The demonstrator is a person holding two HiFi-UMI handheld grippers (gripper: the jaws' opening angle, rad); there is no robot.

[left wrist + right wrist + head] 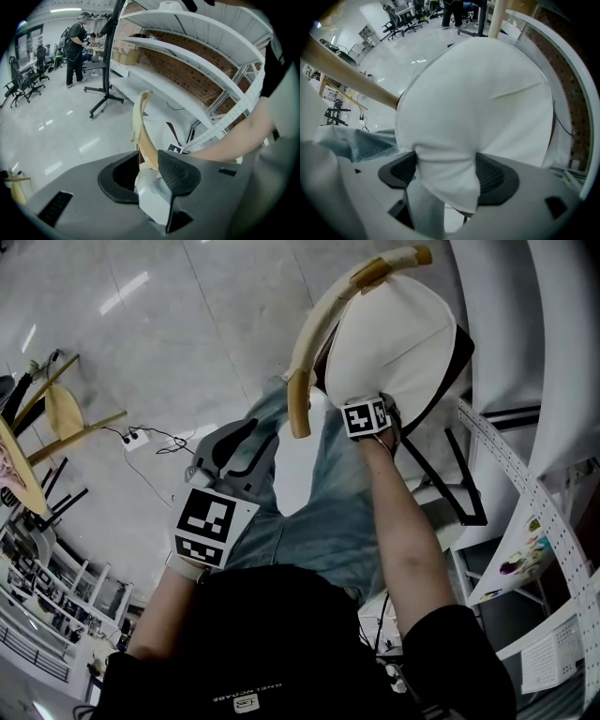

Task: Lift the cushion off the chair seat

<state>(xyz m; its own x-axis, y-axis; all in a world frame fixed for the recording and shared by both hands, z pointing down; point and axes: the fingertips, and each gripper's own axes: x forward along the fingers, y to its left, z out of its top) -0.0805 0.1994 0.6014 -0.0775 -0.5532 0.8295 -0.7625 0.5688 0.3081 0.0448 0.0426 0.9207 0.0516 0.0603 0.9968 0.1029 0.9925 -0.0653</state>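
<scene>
A white cushion [394, 334] lies on the seat of a chair with a curved wooden backrest [319, 324] and black legs [450, 465]. My right gripper [362, 397] is at the cushion's near edge. In the right gripper view the cushion [487, 93] fills the frame and its edge is pinched between the jaws of the right gripper [445, 171], which is shut on it. My left gripper [246, 439] hangs over the person's jeans, well short of the chair. The left gripper [147, 176] shows a narrow gap with only pale fabric beyond. The backrest [140, 122] stands ahead of it.
White shelving [525, 352] with a perforated upright [525, 474] rises right of the chair. A second wooden chair [66, 418] and a power strip [131, 439] are on the floor at left. A black stand [105, 93], office chairs [21, 84] and a person [75, 47] are further off.
</scene>
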